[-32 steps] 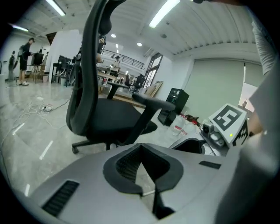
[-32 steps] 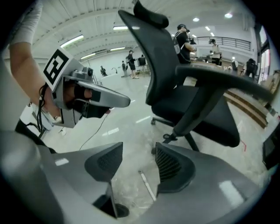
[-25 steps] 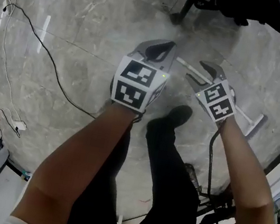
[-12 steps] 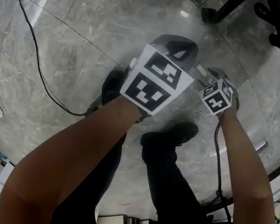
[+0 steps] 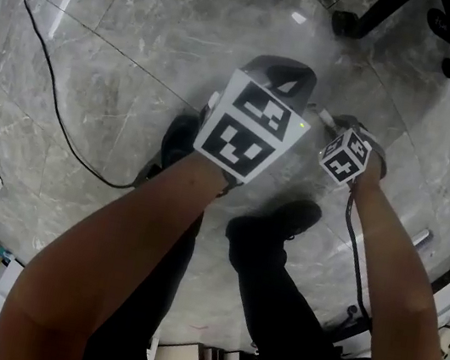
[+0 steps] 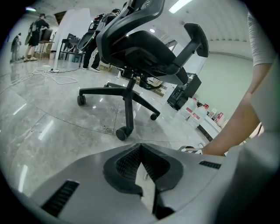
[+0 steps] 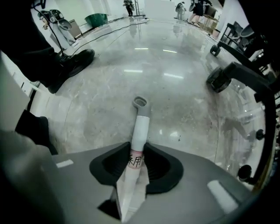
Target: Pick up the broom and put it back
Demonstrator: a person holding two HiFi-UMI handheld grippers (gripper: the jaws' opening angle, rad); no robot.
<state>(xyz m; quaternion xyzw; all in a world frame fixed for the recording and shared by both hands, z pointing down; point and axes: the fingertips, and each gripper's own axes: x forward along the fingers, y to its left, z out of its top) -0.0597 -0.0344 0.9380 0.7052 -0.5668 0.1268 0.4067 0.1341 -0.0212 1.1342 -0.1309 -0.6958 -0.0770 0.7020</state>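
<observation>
Over marble floor [image 7: 175, 87], right gripper [image 7: 137, 151] has jaws closing on broom [image 7: 141, 127] at its Chinese-character label [image 7: 136, 162]; left gripper [image 6: 141, 146] pinched together.

Handheld grippers: 2. These are the left gripper [image 6: 140, 151] and the right gripper [image 7: 136, 151], whose jaws are closing on the broom [image 7: 141, 127].
Marker cubes [image 5: 251, 128] [image 5: 345, 157]: 2, one per gripper.
Broom: 1, only the handle seen.
Forearms [image 5: 139, 229] [image 5: 390, 273]: 2.
Black shoes [image 5: 178, 142] [image 5: 283, 219]: 2.
Office chair [image 6: 140, 48]: 1, with 3 castors showing in the left gripper view.
Black floor cable [image 5: 57, 106]: 1.
</observation>
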